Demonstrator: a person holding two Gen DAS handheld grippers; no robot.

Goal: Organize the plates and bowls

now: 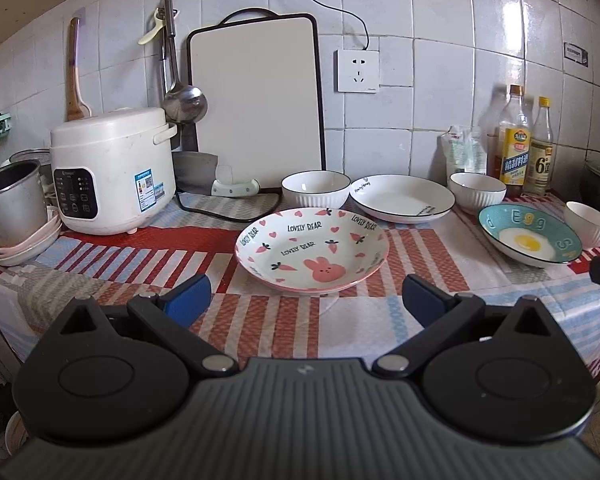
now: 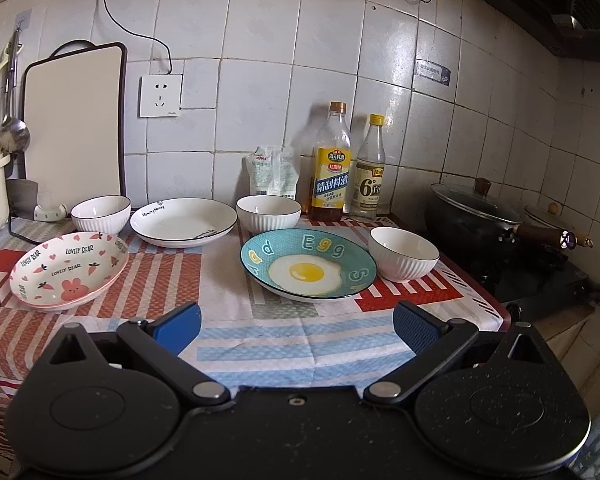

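White rice cooker (image 1: pixel 112 168) fills left view only; black wok (image 2: pixel 476 216) right's; both tools (image 1: pixel 306 300) (image 2: pixel 296 328) wide, empty.

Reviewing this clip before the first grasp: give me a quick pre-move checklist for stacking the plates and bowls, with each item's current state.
1. Left gripper open and empty: ok.
2. Right gripper open and empty: ok.
3. Pink rabbit plate lies clear ahead of the left gripper, nothing on it: ok.
4. Egg plate free to lift: cannot tell; the white bowl beside it sits very close to its rim, contact unclear.
5. White plate empty as a stacking base: ok.
6. Other two bowls upright and empty: ok.
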